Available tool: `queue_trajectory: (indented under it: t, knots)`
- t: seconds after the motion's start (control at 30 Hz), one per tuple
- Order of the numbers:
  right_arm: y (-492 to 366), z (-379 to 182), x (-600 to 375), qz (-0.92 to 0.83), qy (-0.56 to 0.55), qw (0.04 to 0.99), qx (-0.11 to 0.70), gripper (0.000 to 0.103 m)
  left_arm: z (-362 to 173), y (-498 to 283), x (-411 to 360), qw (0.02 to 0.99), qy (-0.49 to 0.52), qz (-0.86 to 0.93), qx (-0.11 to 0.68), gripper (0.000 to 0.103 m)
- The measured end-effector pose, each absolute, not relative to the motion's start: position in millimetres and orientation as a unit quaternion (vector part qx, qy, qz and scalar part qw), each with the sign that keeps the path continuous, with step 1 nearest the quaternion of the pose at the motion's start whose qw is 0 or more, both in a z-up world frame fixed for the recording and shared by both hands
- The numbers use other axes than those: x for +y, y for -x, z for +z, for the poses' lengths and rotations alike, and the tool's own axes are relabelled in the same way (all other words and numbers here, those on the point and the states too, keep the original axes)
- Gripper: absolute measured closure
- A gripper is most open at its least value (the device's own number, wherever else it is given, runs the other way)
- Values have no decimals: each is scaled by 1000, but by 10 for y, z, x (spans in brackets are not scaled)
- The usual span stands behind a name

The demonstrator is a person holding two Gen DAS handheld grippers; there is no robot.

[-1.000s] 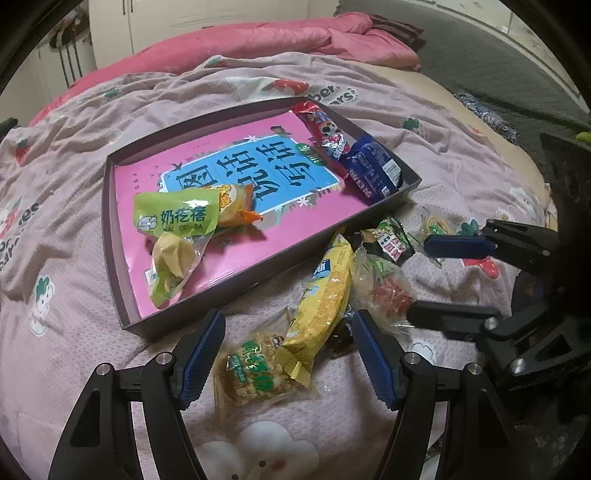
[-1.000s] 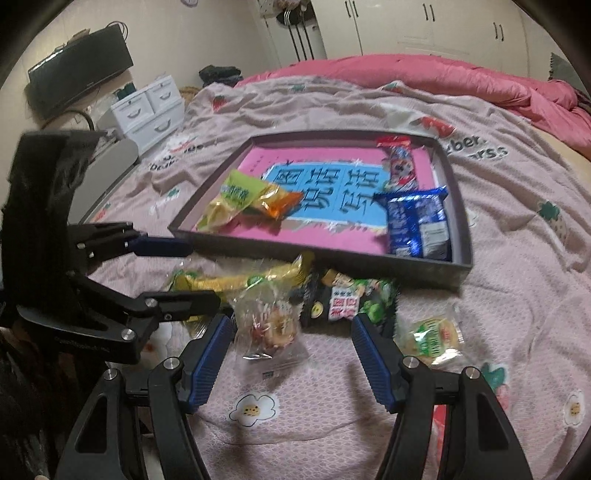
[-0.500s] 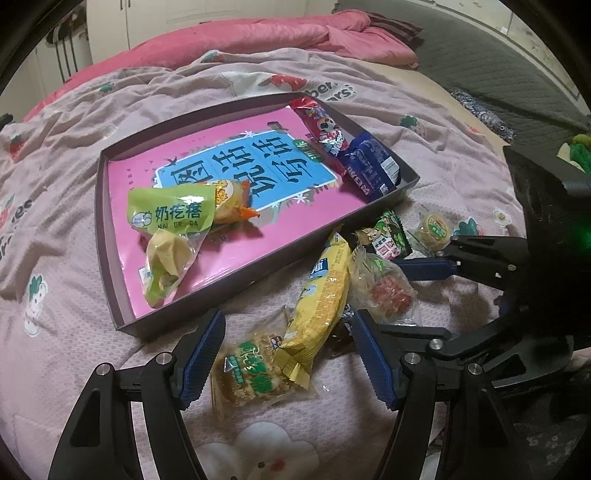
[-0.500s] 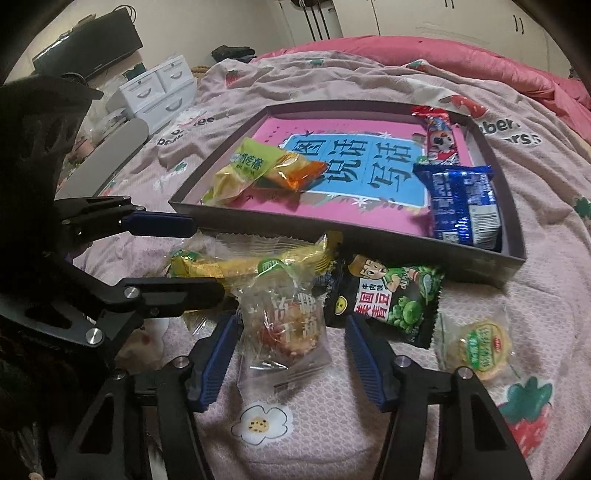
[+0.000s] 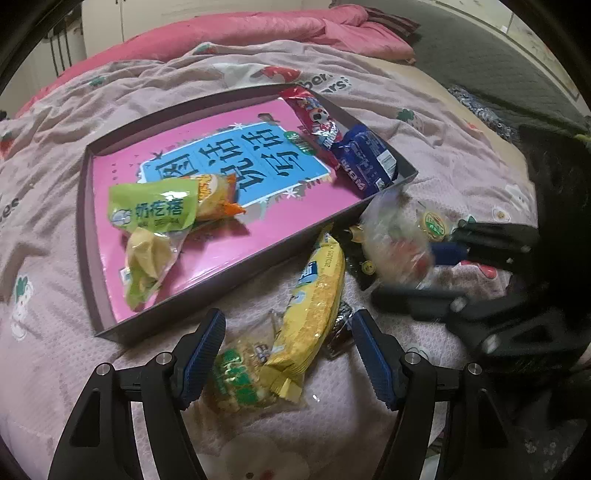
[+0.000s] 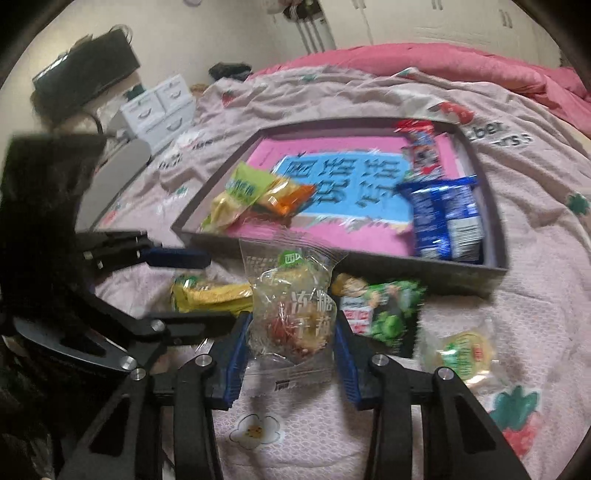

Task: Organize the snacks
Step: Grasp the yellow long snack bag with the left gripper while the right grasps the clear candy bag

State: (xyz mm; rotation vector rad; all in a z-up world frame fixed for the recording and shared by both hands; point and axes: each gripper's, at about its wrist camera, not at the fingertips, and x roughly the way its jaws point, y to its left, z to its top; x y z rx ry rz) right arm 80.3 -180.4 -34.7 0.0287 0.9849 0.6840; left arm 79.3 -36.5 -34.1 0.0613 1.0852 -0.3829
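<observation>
We've got a pale pink bedspread (image 5: 55,280) dotted with strawberries and flowers, a hot pink quilt (image 5: 229,29) behind it. The tray (image 5: 236,266) has dark purple-grey walls and a pink floor with blue panel. Snacks: lime green pack (image 5: 155,210), yellow bag (image 5: 314,306), navy blue packet (image 5: 365,158), red wrapper (image 5: 314,114), clear bag (image 6: 291,314) with red bits.

The shallow dark cardboard tray (image 5: 221,275) keeps bare pink floor in its near middle, between the green-and-yellow snack bags (image 5: 155,225) at its left and the blue foil packet (image 5: 364,160) at its right. Its low near wall and the long yellow wrapper (image 5: 317,288) bar that approach.
</observation>
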Motion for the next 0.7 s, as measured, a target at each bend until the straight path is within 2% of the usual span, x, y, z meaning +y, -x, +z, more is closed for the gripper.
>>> queue_trajectory:
  t: [0.13, 0.23, 0.33, 0.37, 0.5, 0.7]
  knots:
    - [-870, -300, -1949, 303, -33, 835, 458, 60, -380, -837, -428, 836, -32, -184, 515, 30]
    - [-905, -294, -1995, 298, -41, 837, 457, 60, -400, -885, -464, 835, -30, -183, 518, 37]
    - [-914, -289, -2001, 296, -36, 839, 455, 60, -450, -963, -483, 829, -13, -185, 527, 38]
    - [-914, -285, -2000, 297, -35, 839, 455, 60, -470, -988, -485, 827, -7, -186, 530, 44]
    - [-942, -287, -1980, 296, -26, 841, 451, 60, -531, -1049, -512, 821, 11, -189, 539, 51]
    - [-962, -301, -1961, 297, -25, 841, 451, 60, -572, -1072, -571, 812, 24, -209, 545, 70]
